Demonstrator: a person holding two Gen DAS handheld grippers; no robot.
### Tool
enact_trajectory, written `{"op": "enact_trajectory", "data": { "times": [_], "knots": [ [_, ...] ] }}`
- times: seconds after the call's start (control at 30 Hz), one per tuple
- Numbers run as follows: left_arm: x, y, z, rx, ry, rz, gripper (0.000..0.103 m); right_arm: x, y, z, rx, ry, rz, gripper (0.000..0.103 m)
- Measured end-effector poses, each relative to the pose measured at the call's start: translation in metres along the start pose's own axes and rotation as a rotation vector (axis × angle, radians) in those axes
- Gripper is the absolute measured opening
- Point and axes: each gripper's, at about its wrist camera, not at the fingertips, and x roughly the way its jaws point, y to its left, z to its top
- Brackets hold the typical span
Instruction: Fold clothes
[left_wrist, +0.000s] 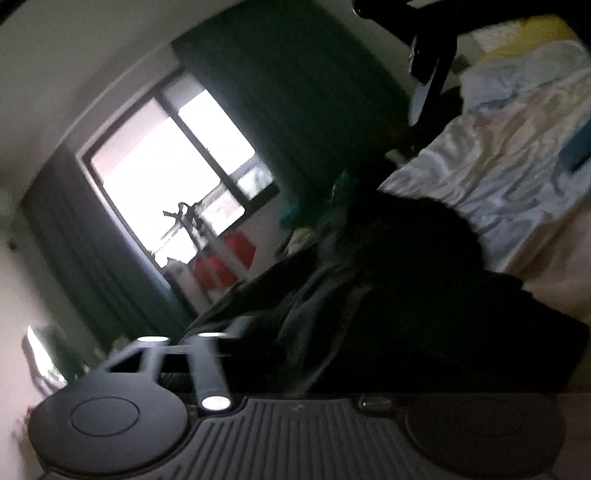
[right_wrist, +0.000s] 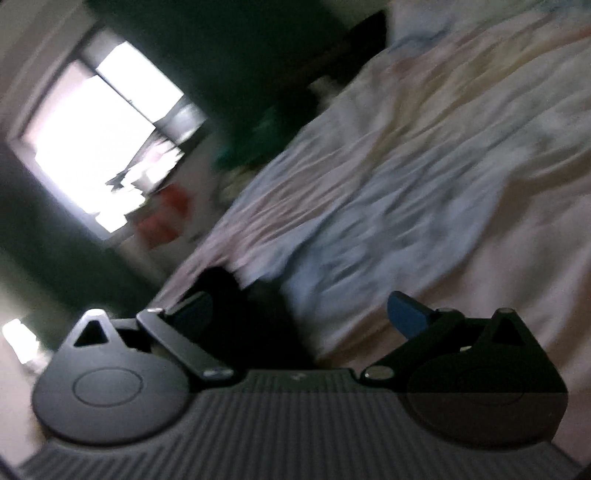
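Both wrist views are rolled hard to one side and smeared, so I read them with care.

Left gripper (left_wrist: 295, 354): a dark garment (left_wrist: 406, 295) fills the space ahead of the camera and hides the fingertips. I see the linkage on one side standing out wide, nothing more. I cannot tell from this view whether the pads are pressing on cloth or standing clear of it.

Right gripper (right_wrist: 299, 314): jaws stand wide apart, a blue pad (right_wrist: 406, 314) on one side, the other finger (right_wrist: 192, 310) well away from it. A dark fold of the same garment (right_wrist: 251, 317) lies in the gap, nearer the finger than the pad. The pads do not pinch it, so I count this one as open.

Location of the garment: on the bed (right_wrist: 424, 166), near its edge, bunched on a pale, rumpled sheet. A bright window (left_wrist: 166, 177) and dark curtains (left_wrist: 295, 92) sit behind it. A black stand of some kind (left_wrist: 432, 62) rises beside the bed in the left view.

Handling, my judgement:
- Soft and limp; it will drape and sag from any pinch point.
- Looks fairly thick, with lighter lining or seams showing in the folds, so moderately heavy for cloth.
- Not fragile, not slippery.
- The sheet underneath is loose; a deep pinch risks taking it too.

Best hold: a hem or seam edge, one corner per gripper, well apart, so the cloth can be lifted and spread flat.
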Motion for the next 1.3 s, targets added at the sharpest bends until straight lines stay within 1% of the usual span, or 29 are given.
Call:
{"op": "enact_trajectory", "data": {
  "times": [0.03, 0.07, 0.13, 0.17, 0.23, 0.27, 0.33, 0.4, 0.43, 0.5, 0.57, 0.67, 0.77, 0.8, 0.87, 0.9, 0.93, 0.97, 1.03, 1.07, 1.13, 1.2, 1.23, 1.3],
  "knots": [
    [-0.003, 0.005, -0.002, 0.022, 0.0, -0.031, 0.084, 0.005, 0.003, -0.002, 0.006, 0.038, 0.045, 0.103],
    [-0.006, 0.009, -0.003, 0.045, 0.0, -0.062, 0.087, 0.009, 0.007, -0.005, 0.013, 0.077, 0.08, 0.103],
    [-0.018, 0.02, -0.013, 0.094, 0.011, -0.081, 0.087, 0.016, 0.015, -0.01, 0.016, 0.141, 0.135, 0.103],
    [-0.023, 0.027, -0.02, 0.109, 0.02, -0.089, 0.087, 0.018, 0.019, -0.012, 0.008, 0.158, 0.151, 0.103],
    [-0.029, 0.046, -0.032, 0.091, 0.045, -0.105, 0.09, 0.02, 0.025, -0.015, -0.024, 0.163, 0.142, 0.103],
    [-0.027, 0.057, -0.037, 0.053, 0.062, -0.113, 0.092, 0.02, 0.029, -0.017, -0.047, 0.158, 0.121, 0.103],
    [-0.019, 0.081, -0.046, -0.046, 0.099, -0.126, 0.093, 0.023, 0.033, -0.021, -0.086, 0.146, 0.062, 0.103],
    [-0.012, 0.099, -0.055, -0.153, 0.131, -0.148, 0.093, 0.027, 0.032, -0.025, -0.102, 0.156, 0.017, 0.103],
    [-0.011, 0.108, -0.059, -0.201, 0.149, -0.165, 0.093, 0.029, 0.032, -0.028, -0.109, 0.168, 0.0, 0.103],
    [-0.012, 0.125, -0.064, -0.275, 0.149, -0.232, 0.093, 0.034, 0.03, -0.033, -0.122, 0.187, -0.026, 0.103],
    [-0.02, 0.135, -0.068, -0.317, 0.125, -0.265, 0.093, 0.04, 0.031, -0.036, -0.126, 0.195, -0.024, 0.103],
    [-0.032, 0.142, -0.074, -0.36, 0.097, -0.3, 0.093, 0.03, 0.039, -0.036, -0.113, 0.135, 0.04, 0.103],
    [-0.025, 0.151, -0.081, -0.399, 0.097, -0.327, 0.093, 0.022, 0.052, -0.039, -0.149, 0.119, 0.09, 0.103],
    [-0.024, 0.155, -0.083, -0.413, 0.096, -0.334, 0.093, 0.023, 0.055, -0.041, -0.161, 0.13, 0.105, 0.103],
    [-0.025, 0.163, -0.087, -0.429, 0.095, -0.338, 0.093, 0.035, 0.057, -0.047, -0.155, 0.183, 0.126, 0.103],
    [-0.031, 0.167, -0.09, -0.433, 0.1, -0.333, 0.093, 0.039, 0.055, -0.048, -0.119, 0.204, 0.149, 0.103],
    [-0.037, 0.172, -0.093, -0.436, 0.105, -0.328, 0.093, 0.04, 0.053, -0.048, -0.07, 0.205, 0.181, 0.103],
    [-0.042, 0.176, -0.097, -0.44, 0.11, -0.322, 0.093, 0.039, 0.052, -0.048, -0.046, 0.188, 0.21, 0.103],
    [-0.053, 0.179, -0.1, -0.465, 0.129, -0.322, 0.093, 0.036, 0.058, -0.046, -0.063, 0.155, 0.252, 0.103],
    [-0.054, 0.182, -0.101, -0.483, 0.139, -0.321, 0.093, 0.035, 0.061, -0.047, -0.075, 0.148, 0.261, 0.103],
    [-0.052, 0.188, -0.103, -0.522, 0.159, -0.315, 0.093, 0.04, 0.064, -0.051, -0.1, 0.172, 0.24, 0.103],
    [-0.055, 0.193, -0.105, -0.565, 0.17, -0.302, 0.093, 0.043, 0.063, -0.055, -0.076, 0.213, 0.269, 0.103],
    [-0.055, 0.196, -0.106, -0.589, 0.174, -0.297, 0.093, 0.043, 0.065, -0.056, -0.086, 0.223, 0.279, 0.103],
    [-0.056, 0.204, -0.109, -0.64, 0.179, -0.287, 0.093, 0.043, 0.074, -0.061, -0.167, 0.214, 0.244, 0.103]
  ]
}}
